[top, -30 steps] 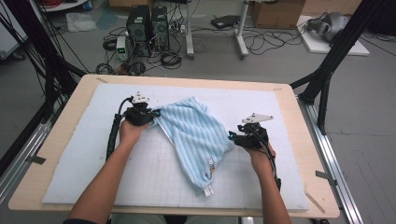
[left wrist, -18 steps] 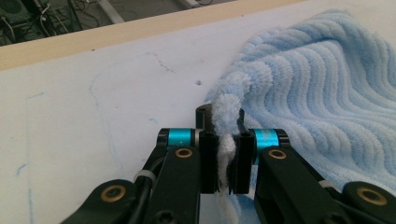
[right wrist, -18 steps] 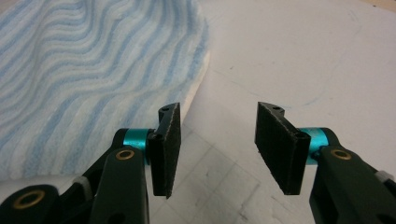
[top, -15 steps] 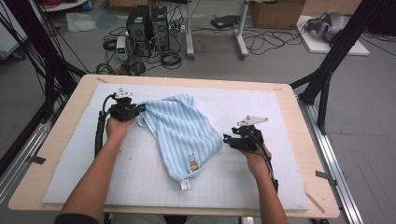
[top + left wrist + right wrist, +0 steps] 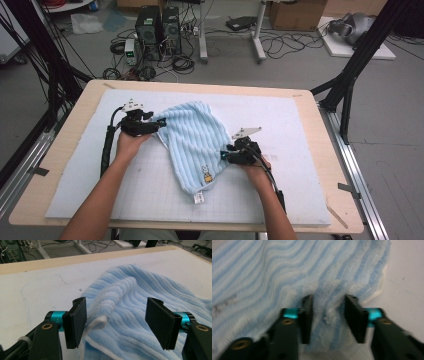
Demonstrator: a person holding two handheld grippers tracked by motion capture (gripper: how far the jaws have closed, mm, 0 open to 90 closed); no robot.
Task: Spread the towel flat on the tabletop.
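Your left gripper (image 5: pixel 116 323) has just been opening, its jaws wide astride the ribbed pale-blue towel (image 5: pixel 192 142) on the white mat (image 5: pixel 300 130) (corner let go). Your right gripper (image 5: pixel 328 320) has been closing and seems, through blur, to pinch the towel's edge for the next pull.

my right gripper view is smeared with blur, so the towel (image 5: pixel 287 267) stripes run soft and i can't tell whether the pads (image 5: pixel 306 320) press the bunched fold. the towel runs off that view's top and left edges. in my high view the small picture on the towel (image 5: pixel 206 173) is too small to read.
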